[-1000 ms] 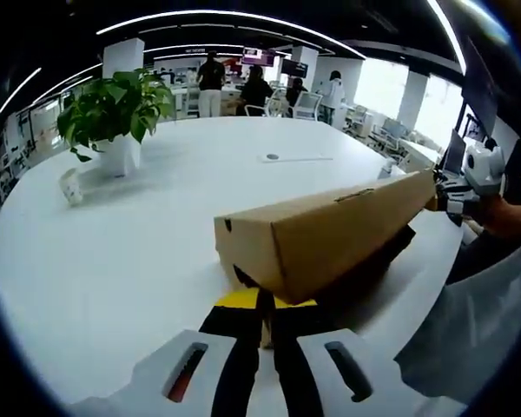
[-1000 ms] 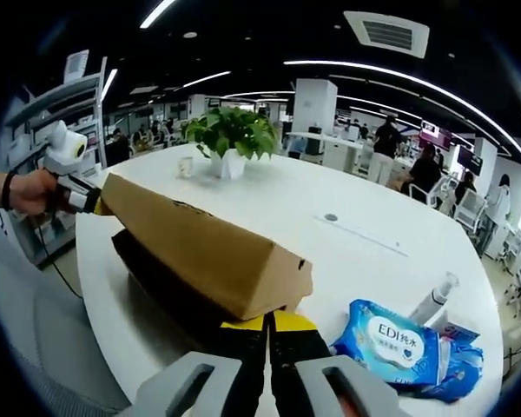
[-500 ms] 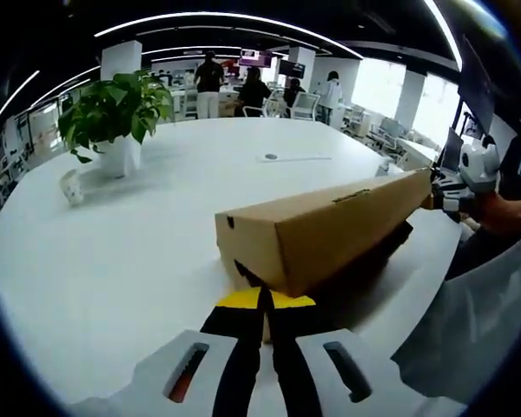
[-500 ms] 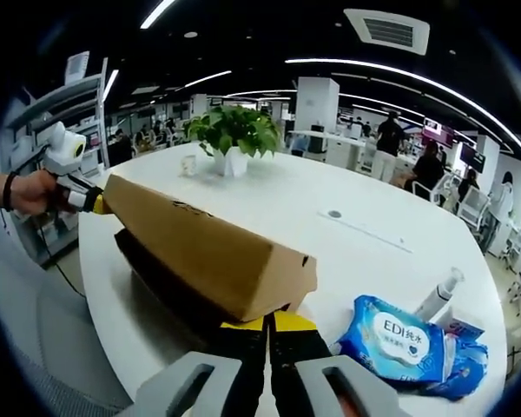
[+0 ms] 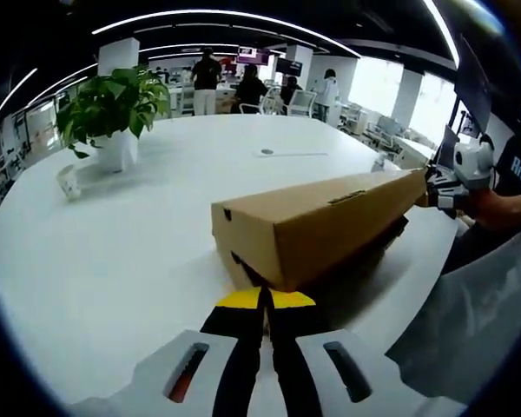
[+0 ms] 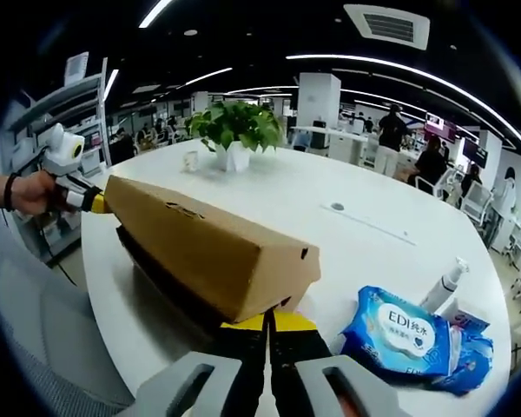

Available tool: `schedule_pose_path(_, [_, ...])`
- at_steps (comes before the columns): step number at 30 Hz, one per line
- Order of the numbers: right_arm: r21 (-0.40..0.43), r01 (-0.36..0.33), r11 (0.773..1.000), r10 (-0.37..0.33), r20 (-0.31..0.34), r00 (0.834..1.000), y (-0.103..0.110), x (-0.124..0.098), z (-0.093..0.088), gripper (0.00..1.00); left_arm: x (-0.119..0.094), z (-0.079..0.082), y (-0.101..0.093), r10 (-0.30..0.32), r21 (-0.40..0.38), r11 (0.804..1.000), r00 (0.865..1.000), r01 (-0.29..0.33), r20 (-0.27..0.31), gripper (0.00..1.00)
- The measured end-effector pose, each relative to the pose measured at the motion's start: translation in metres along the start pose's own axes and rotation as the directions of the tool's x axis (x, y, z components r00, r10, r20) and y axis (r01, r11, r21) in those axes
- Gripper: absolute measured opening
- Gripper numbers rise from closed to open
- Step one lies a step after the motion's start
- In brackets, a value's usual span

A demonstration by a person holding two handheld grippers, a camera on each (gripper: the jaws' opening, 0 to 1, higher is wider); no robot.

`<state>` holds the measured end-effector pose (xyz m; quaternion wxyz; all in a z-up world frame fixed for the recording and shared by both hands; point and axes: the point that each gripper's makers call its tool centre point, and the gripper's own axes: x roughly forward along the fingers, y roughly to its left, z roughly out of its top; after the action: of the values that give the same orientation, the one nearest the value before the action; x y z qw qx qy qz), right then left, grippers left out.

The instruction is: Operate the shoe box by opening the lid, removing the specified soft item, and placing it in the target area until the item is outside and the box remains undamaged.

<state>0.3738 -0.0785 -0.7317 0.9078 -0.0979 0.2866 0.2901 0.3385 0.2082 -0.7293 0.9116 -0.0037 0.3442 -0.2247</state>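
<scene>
A brown cardboard shoe-box lid (image 5: 321,228) hangs tilted above the dark box base (image 5: 373,261) on the white table (image 5: 130,252). At the near end of the lid, my left gripper (image 5: 265,300) is shut on the end flap with its yellow tips together. My right gripper (image 5: 456,178) holds the far end, with a person's hand behind it. In the right gripper view, the lid (image 6: 208,248) runs from my right gripper (image 6: 267,320), shut on its near end, to the left gripper (image 6: 69,187) at the far end. The dark base (image 6: 169,291) lies beneath. The box's inside is hidden.
A potted plant (image 5: 113,109) (image 6: 234,130) and a small white cup (image 5: 68,184) (image 6: 191,160) stand further along the table. A blue wet-wipes pack (image 6: 404,334) and a spray bottle (image 6: 445,285) lie to the right of the box. People stand in the far background.
Both views have shifted slightly. The lid stays held at both ends in much the same tilted pose above the base.
</scene>
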Motion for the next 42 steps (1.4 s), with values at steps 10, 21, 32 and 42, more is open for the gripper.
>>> schedule_pose_path(10, [0.003,-0.011,1.0,0.011,-0.017,1.0,0.001,0.003,-0.008,0.0,-0.002,-0.006,0.001,-0.004,0.001,1.0,1.0,0.004,-0.014,0.0])
schedule_pose_path(21, [0.008,-0.008,1.0,0.008,-0.027,1.0,0.0,0.004,-0.014,0.0,-0.002,-0.012,0.001,-0.008,0.004,1.0,1.0,0.008,-0.022,0.0])
schedule_pose_path(32, [0.009,-0.002,1.0,0.002,-0.043,0.999,-0.001,0.007,-0.021,0.0,-0.002,-0.02,0.001,-0.008,-0.005,1.0,0.999,0.007,-0.034,0.0])
schedule_pose_path(42, [0.021,-0.003,1.0,0.004,-0.059,0.998,-0.001,0.009,-0.031,0.0,-0.003,-0.026,-0.001,-0.011,-0.013,1.0,0.999,0.011,-0.043,0.0])
